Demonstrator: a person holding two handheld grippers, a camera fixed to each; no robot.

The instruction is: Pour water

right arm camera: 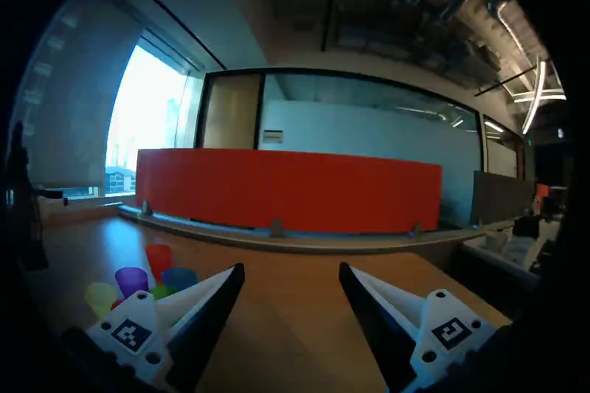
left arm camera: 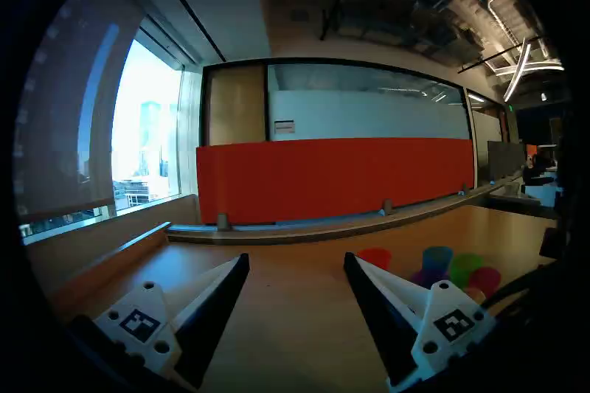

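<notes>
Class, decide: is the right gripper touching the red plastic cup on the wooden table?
Apart. In the right gripper view, the right gripper is open and its fingers end short of the red plastic cup, with wooden table showing between.

Small plastic cups bunched close, upright on wooden desk (left arm camera: 295,312): red cup (left arm camera: 375,256), blue cup (left arm camera: 437,256), green cup (left arm camera: 464,268), pink cup (left arm camera: 484,280), purple cup (right arm camera: 131,279), yellow cup (right arm camera: 101,297). Can't tell contents.
</notes>
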